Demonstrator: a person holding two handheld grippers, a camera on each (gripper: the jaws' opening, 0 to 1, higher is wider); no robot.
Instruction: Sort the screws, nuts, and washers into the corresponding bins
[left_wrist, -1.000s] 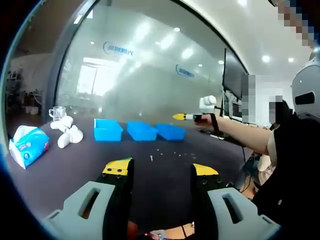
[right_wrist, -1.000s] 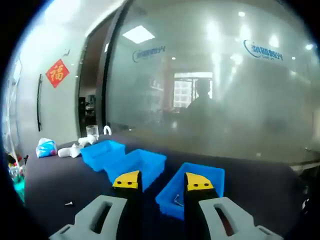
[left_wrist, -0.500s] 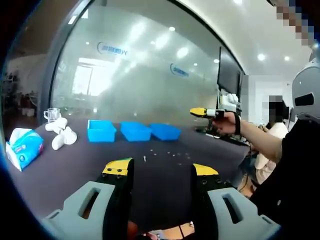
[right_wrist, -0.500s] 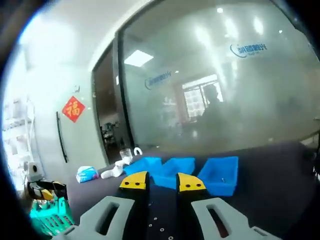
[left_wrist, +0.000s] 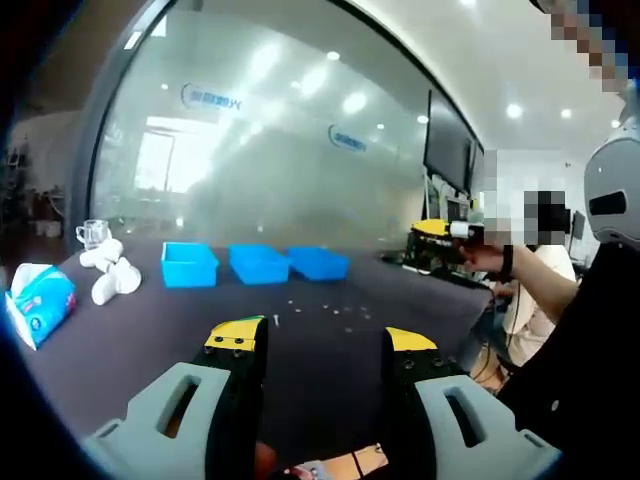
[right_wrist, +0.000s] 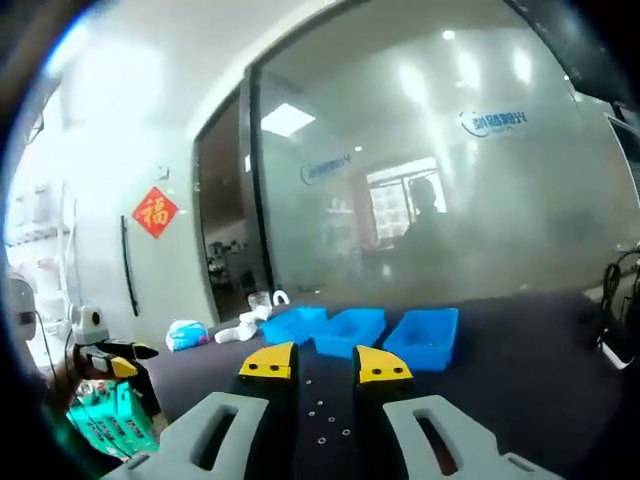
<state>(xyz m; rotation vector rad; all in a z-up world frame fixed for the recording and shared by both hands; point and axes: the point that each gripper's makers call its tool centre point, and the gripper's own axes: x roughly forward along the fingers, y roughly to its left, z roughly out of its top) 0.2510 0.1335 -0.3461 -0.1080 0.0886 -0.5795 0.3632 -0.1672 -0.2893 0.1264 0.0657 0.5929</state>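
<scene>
Right now I'm holding both grippers above the dark table (left_wrist: 120, 330): left gripper (left_wrist: 318, 342) jaws apart, right gripper (right_wrist: 325, 360) jaws narrowly parted, both empty. Scattered hardware (left_wrist: 315, 310) is lying ahead of both, short of the blue bins (left_wrist: 255, 264); open tabletop all round.

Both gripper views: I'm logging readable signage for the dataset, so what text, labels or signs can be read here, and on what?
"福": gold character on the red diamond sign on the wall beside the dark doorway.
Blue logo lettering on the frosted glass wall: too blurred to read.
Printing on the tissue pack: too small to read.
</scene>
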